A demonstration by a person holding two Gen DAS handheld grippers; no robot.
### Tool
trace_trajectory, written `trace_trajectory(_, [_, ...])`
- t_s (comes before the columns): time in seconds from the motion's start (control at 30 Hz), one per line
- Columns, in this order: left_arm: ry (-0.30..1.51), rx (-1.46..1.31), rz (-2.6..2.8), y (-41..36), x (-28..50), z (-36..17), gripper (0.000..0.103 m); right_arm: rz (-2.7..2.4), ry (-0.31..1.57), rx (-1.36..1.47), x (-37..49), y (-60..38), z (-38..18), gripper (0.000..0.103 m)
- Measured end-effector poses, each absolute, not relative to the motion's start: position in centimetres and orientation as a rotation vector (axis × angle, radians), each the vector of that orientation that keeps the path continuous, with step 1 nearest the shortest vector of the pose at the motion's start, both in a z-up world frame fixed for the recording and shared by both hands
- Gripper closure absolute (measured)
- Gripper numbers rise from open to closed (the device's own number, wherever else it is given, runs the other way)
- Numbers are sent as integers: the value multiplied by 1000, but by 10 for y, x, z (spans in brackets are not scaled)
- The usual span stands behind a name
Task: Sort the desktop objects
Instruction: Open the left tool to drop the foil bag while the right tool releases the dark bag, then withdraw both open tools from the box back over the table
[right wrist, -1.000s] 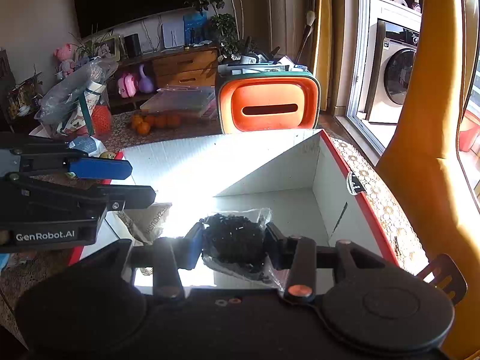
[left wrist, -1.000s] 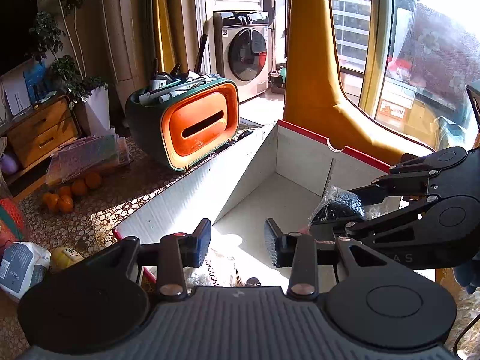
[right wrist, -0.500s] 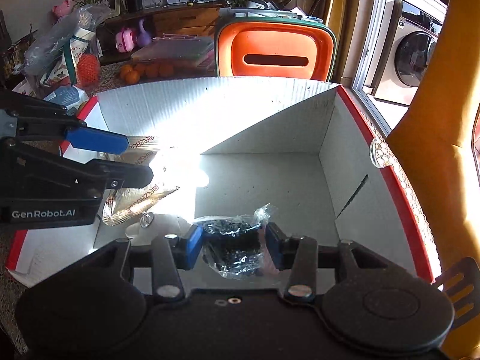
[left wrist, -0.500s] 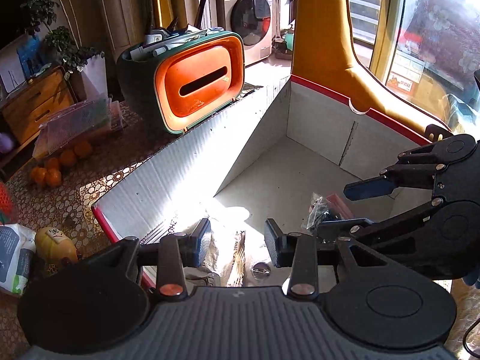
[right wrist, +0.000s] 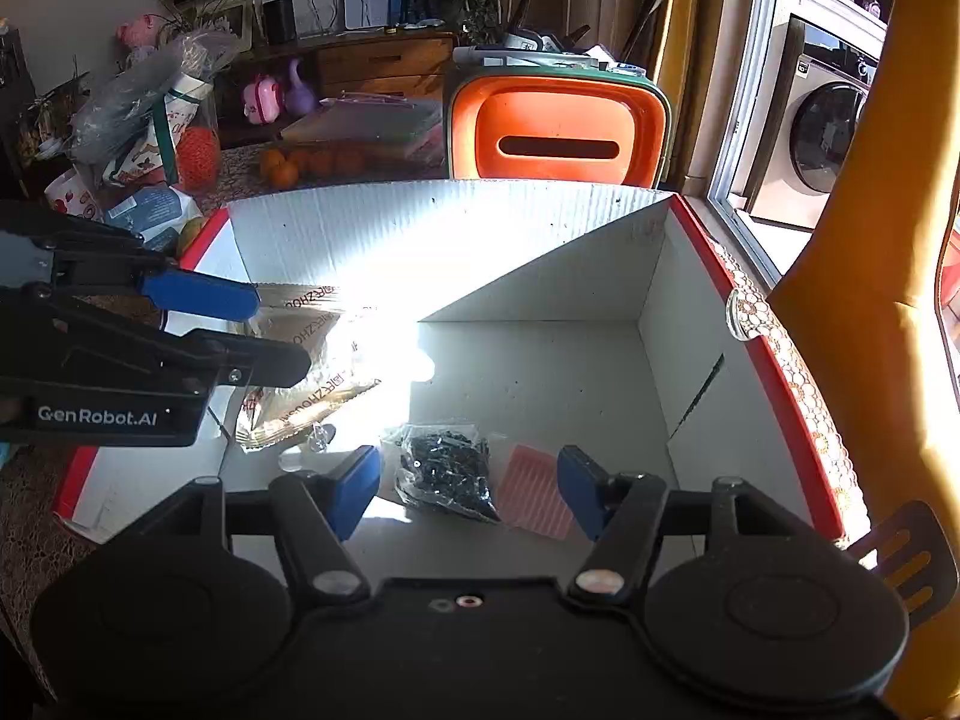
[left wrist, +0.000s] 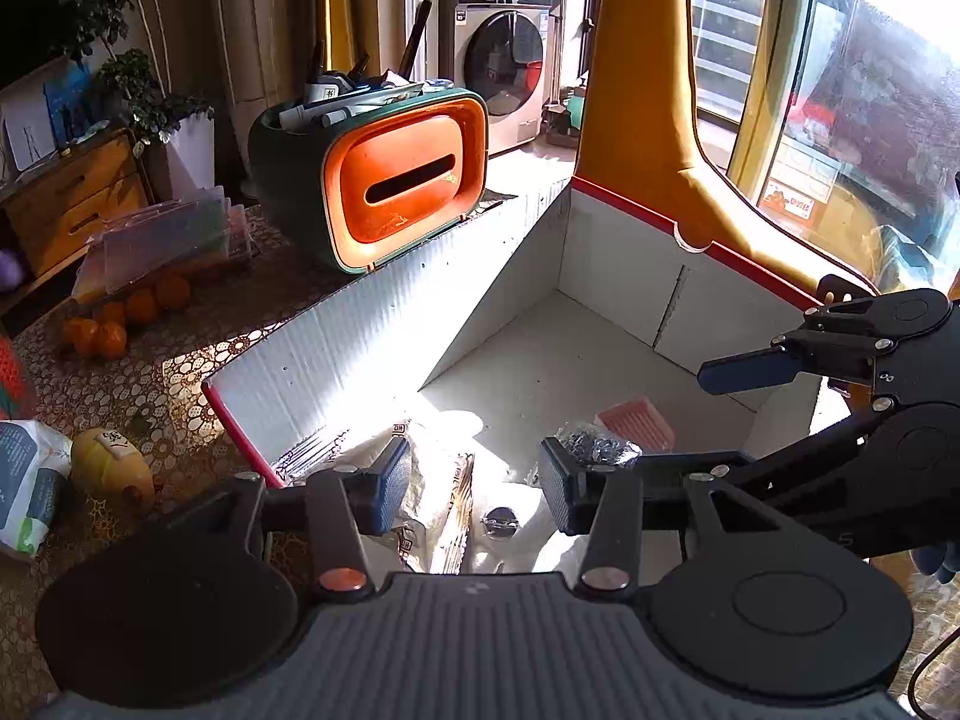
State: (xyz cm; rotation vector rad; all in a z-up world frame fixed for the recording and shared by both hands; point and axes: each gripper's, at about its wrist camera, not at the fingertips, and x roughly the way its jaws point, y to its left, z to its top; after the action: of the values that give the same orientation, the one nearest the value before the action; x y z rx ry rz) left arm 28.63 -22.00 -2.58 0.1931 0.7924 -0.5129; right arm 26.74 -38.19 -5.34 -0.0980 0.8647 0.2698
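Released since a second ago, the clear plastic bag of small black parts (right wrist: 447,471) now lies on the floor of the white corrugated cardboard box with a red rim (right wrist: 774,360), beside a pink ribbed card (right wrist: 534,498), where earlier the right gripper (right wrist: 469,493) pinched it. That gripper's jaws are opening, the bag below them but untouched; the left gripper (left wrist: 474,483) is opening too, narrower, empty — a crinkly printed foil pouch (right wrist: 312,372) and a small round metal piece (left wrist: 501,521) lie under it. Risks, as I judge them: a blue pad could snag the loose plastic on withdrawal and drag the bag up, or the two tools, close together, could knock. Hard sunlight glares across the box wall. Around it, a patterned lace tablecloth (left wrist: 180,372), an orange-and-green desktop organiser (left wrist: 384,180) full of pens, oranges (left wrist: 114,324), and a washing machine (left wrist: 504,60) beyond.
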Motion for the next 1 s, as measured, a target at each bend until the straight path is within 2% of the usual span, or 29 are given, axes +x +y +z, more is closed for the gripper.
trace_trajectory(0.17, [760, 172, -530, -213, 268, -15, 48, 280, 826, -53, 256, -386, -41, 30])
trace_trajectory(0.5, [713, 140, -527, -190, 236, 4, 47, 302, 774, -27, 232, -376, -21, 23])
trace_trajectory(1.0, [674, 73, -494, -141, 199, 20, 31, 312, 728, -1, 195, -346, 0, 15])
